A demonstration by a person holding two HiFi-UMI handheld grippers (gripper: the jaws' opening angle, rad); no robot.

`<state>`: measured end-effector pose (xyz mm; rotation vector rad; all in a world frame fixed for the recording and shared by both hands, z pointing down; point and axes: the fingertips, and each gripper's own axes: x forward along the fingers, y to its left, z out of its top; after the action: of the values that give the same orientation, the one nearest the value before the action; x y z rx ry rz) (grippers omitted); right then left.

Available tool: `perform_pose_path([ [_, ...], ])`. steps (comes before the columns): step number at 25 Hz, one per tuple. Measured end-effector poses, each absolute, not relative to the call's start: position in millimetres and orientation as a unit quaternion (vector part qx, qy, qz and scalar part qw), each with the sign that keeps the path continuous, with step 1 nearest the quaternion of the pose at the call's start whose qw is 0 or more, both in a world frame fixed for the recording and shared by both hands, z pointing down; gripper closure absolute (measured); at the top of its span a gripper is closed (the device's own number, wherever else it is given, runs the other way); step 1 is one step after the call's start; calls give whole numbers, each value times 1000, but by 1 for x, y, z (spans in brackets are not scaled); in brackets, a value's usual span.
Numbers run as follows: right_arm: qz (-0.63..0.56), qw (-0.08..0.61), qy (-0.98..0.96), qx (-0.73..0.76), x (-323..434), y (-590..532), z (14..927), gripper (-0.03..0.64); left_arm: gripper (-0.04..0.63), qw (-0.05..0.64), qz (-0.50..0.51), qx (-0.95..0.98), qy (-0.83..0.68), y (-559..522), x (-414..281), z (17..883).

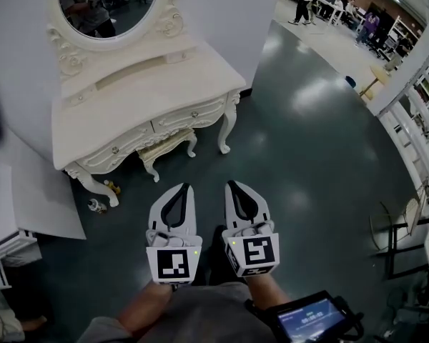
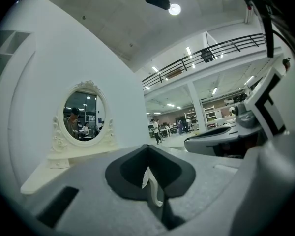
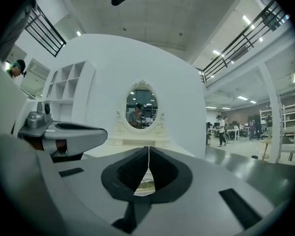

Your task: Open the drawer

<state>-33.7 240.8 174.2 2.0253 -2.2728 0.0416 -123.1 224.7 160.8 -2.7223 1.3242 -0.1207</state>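
Drawers, two of them side by side, are sitting shut in the front of the white vanity surface [image 1: 150,98]: the left drawer [image 1: 104,154] and the right drawer [image 1: 200,113], each showing one small knob. Both are lying well ahead of the person, beyond a stretch of dark floor [image 1: 307,156]. The left tool [image 1: 184,186] and the right tool [image 1: 231,183] are hovering side by side near the person's body and pointing level toward the furniture. Each one is showing its jaws pressed together at the tips with nothing between them. From where I am standing, the step in hand is looking like the approach, with the drawer not yet touched. To do it well, one tool should be opening its jaws before arriving, coming in level with a knob, closing on it squarely, then drawing straight back so the drawer is not racking sideways. Counting the rest, I am seeing two tools, one oval mirror [image 1: 107,6] standing on the surface, and one stool [image 1: 168,148] tucked beneath. The narrow fronts under the mirror may be little drawers too, though they are too small to tell.
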Motion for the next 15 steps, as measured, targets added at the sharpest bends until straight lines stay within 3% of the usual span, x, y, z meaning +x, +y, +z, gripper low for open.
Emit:
perform_pose_path([
  [15, 46, 59, -774, 629, 43, 105, 204, 601, 580, 44, -87, -882, 462, 98, -41, 188],
])
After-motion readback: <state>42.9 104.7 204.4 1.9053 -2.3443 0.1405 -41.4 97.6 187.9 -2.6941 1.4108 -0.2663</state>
